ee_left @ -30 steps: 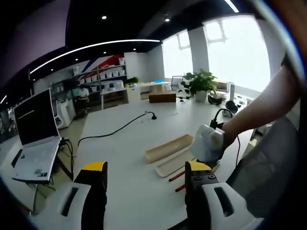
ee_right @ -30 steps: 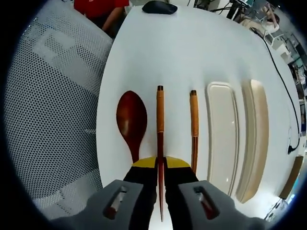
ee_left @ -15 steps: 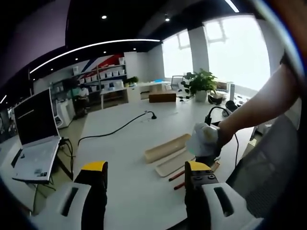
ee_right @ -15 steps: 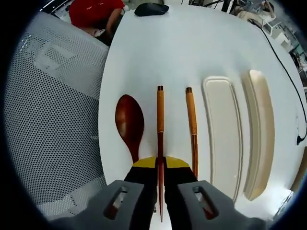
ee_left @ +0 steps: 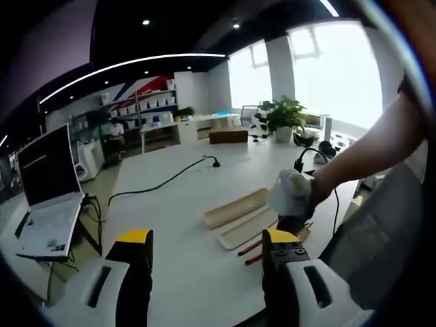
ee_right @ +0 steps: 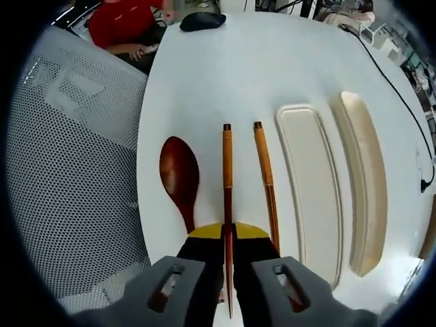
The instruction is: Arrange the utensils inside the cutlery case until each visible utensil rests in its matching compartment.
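Observation:
In the right gripper view my right gripper [ee_right: 227, 235] is shut on a brown chopstick [ee_right: 227, 170] that points straight ahead, lifted over the white table [ee_right: 225, 68]. A second chopstick [ee_right: 264, 177] lies on the table just right of it, and a dark wooden spoon [ee_right: 178, 174] lies to the left. Further right lie the flat cream case lid [ee_right: 310, 184] and the deeper cream cutlery case [ee_right: 364, 177]. In the left gripper view my left gripper [ee_left: 204, 248] is open over the table, well short of the case [ee_left: 235, 208], the lid [ee_left: 245, 229] and the chopsticks [ee_left: 253, 250].
A mesh chair back [ee_right: 68, 170] stands left of the table edge. A black mouse [ee_right: 199, 20] and a person in red sit at the far end. In the left gripper view a cable [ee_left: 160, 185], a laptop [ee_left: 44, 197] and a potted plant [ee_left: 283, 119] are about.
The right gripper has risen and swung with its chopstick, so the second chopstick, lid and case have shifted left in its view. The left gripper has hardly moved.

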The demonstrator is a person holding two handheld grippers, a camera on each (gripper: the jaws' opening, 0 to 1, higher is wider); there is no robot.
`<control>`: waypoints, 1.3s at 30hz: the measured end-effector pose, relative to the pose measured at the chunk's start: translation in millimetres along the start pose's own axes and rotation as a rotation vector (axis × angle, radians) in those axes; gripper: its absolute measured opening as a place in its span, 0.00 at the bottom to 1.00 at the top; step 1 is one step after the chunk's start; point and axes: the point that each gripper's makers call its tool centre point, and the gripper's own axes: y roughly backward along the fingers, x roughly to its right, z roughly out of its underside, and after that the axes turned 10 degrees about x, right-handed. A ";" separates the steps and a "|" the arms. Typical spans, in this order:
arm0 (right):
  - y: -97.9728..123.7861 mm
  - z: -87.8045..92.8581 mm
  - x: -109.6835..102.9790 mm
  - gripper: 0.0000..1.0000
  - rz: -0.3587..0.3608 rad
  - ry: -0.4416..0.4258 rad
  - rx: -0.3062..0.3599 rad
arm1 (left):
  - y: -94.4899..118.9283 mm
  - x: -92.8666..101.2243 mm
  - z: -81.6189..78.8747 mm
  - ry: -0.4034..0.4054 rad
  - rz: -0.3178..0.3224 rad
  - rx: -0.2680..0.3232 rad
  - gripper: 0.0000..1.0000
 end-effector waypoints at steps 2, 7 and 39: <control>1.1 -0.8 -0.4 0.00 -0.002 0.002 0.000 | 0.4 -1.3 0.5 0.003 -0.006 -0.001 0.67; 3.2 -4.6 0.1 0.00 0.000 0.008 0.006 | 0.6 -1.2 0.6 -0.003 -0.006 -0.002 0.67; -3.2 -0.9 1.7 0.01 -0.016 0.067 -0.179 | 1.3 0.4 2.7 -0.016 0.003 -0.016 0.66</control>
